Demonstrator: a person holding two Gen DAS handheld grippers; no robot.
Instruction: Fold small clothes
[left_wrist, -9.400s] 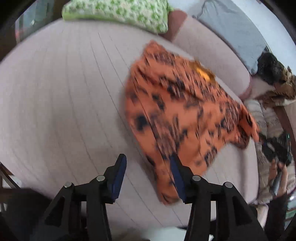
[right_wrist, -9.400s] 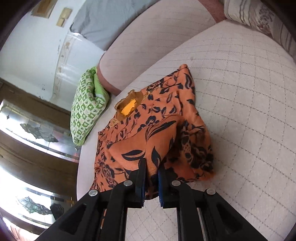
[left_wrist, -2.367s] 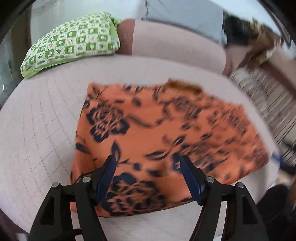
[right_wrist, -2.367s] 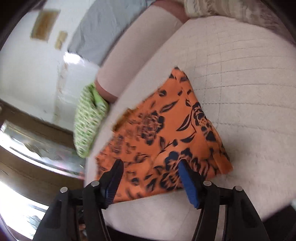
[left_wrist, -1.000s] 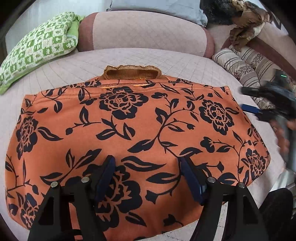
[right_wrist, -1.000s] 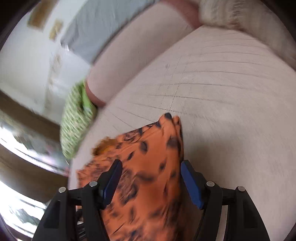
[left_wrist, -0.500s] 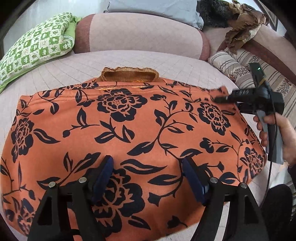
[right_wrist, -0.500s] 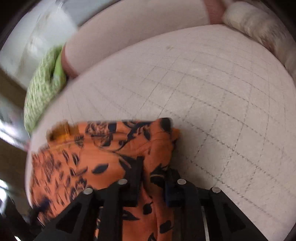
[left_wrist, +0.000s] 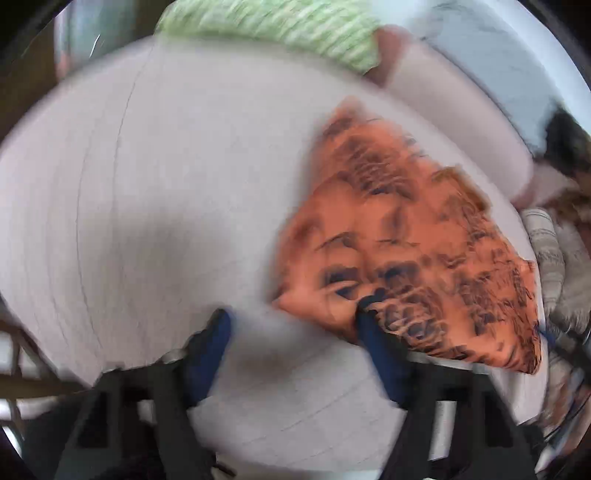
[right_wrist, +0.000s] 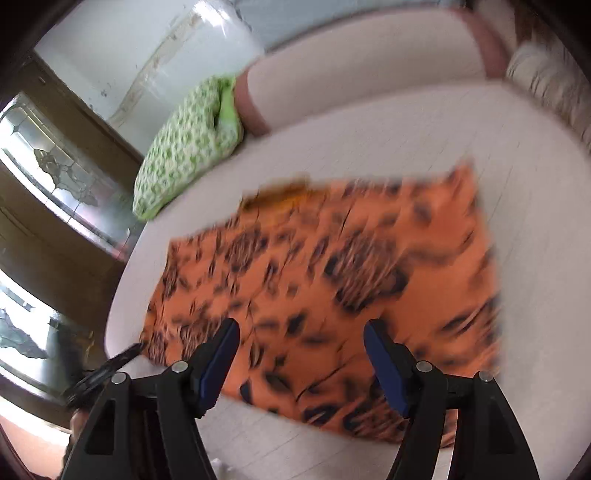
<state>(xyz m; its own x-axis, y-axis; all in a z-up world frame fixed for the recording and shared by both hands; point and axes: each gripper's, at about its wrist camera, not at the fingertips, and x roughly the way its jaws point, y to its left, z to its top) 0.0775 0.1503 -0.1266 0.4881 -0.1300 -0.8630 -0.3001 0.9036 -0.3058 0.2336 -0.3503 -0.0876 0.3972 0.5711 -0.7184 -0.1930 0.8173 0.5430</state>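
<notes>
Orange floral garment (right_wrist: 332, 288) spread flat near cushion (right_wrist: 517, 221) front edge, left gripper (left_wrist: 291, 332) fingers apart, right gripper (right_wrist: 301, 343) fingers apart above it

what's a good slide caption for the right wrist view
Open right claw above the orange garment with black floral print, spread on the pale quilted sofa seat near a green checked cushion.

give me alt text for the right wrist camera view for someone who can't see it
An orange garment with a black floral print lies spread flat on a pale quilted cushion, blurred by motion. The right tool hovers open over its near edge, holding nothing. A green patterned pillow rests at the back left, beside a pink bolster.
</notes>
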